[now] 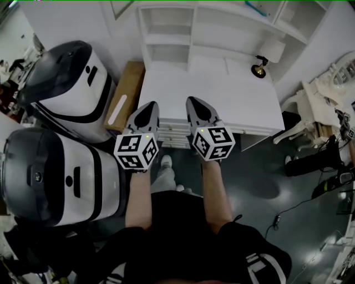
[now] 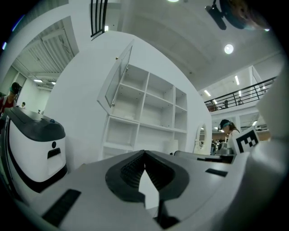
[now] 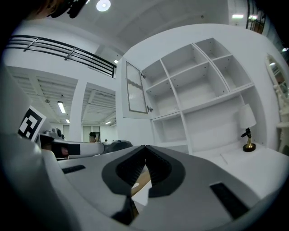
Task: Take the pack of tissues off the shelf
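Pack of tissues: not found in any view, and every shelf compartment that shows looks bare, so its place cannot be told. At 9 o'clock in the head view stand two white-and-grey machines, with a cardboard box wedged beside the white desk. Left gripper is at centre, level, aimed at 12 o'clock toward the shelf unit. Its jaws are pressed together at the tips with nothing between them. Right gripper is just beside it and parallel, its jaws likewise closed and empty. Judgement: both are carried closed and side by side because this is the approach, with nothing yet within reach. A small lamp sits at 1 o'clock on the desk. Hard to read: the head view cuts off the upper compartments. A thin teal edge at the top is too small to name. An open cabinet door screens part of one upper compartment. The person's torso hides the floor at 6 o'clock.
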Tool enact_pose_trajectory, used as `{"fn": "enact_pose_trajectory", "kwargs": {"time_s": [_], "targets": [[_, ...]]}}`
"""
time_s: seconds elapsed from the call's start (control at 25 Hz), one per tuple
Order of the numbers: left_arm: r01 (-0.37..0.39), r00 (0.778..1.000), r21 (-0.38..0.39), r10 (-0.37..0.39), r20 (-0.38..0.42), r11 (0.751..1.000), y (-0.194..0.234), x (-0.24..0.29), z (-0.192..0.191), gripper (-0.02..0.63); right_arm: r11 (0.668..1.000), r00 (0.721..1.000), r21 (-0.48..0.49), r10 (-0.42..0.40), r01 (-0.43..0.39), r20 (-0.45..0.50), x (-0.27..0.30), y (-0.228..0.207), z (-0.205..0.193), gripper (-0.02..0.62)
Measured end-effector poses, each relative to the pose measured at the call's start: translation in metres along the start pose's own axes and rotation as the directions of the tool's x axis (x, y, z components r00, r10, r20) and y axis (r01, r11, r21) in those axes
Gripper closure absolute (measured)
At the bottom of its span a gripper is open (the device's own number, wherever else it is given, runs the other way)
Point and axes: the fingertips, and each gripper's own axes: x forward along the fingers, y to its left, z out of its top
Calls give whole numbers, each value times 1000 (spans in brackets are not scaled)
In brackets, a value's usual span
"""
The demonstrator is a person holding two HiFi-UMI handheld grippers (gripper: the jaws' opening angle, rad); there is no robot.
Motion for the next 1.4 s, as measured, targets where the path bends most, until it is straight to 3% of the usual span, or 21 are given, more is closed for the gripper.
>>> {"fn": "enact_pose_trajectory", "kwargs": {"time_s": [0.56,0.68,1.04,1.2,1.4], "targets": [[91,996,3,-91,-17,996,-17,71,-2,597,995,995,-9,-101,101,-6,2,-70,6,576],[81,996,48,-80,-30,996,-16,90,-4,596,998,998,-22,-59,59,-6,17,-74,9,575],[52,999,32,-52,3,998,18,151,21,597,996,997,-59,67,-68,-29,96,-78,13,576],[7,999,22,-8,45,1000,50,182,44,597,995,997,-66,76,-78,-26,130,-93,21,576],[8,997,22,-9,73,1000,73,221,72,597,996,997,-63,68,-70,-29,170,-114,30,575]]}}
